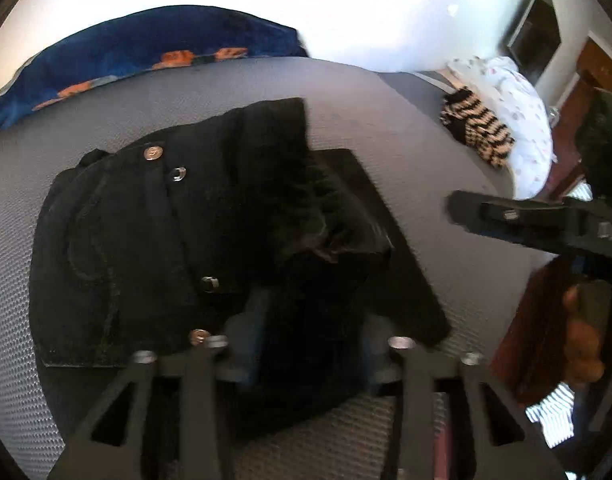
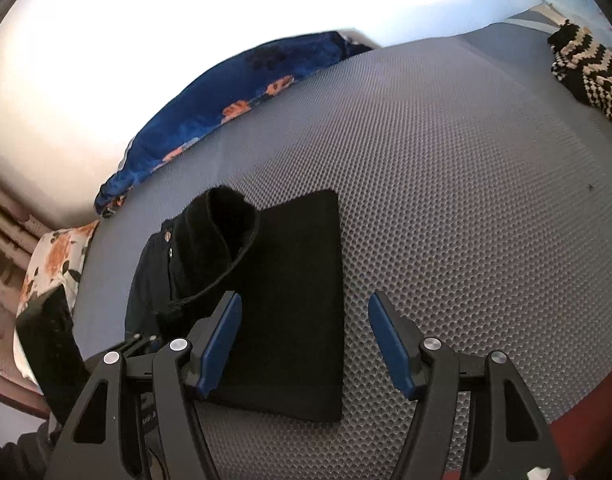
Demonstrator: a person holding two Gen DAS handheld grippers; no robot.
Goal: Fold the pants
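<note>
Right wrist view: the right gripper (image 2: 306,344), jaws apart and empty, hangs at the bottom of the frame. Just beyond, left of centre, the folded black pants (image 2: 281,300) lie on the grey mattress (image 2: 466,200), long axis running up-frame.

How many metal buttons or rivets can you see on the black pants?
4, left wrist view: near the waistband top, just below it, mid-front, and the near edge. Folds may hide more.

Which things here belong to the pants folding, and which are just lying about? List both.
Job:
black pants
left gripper
right gripper
grey mat

Lying about:
blue floral blanket
striped knit
white spotted bedding
</note>
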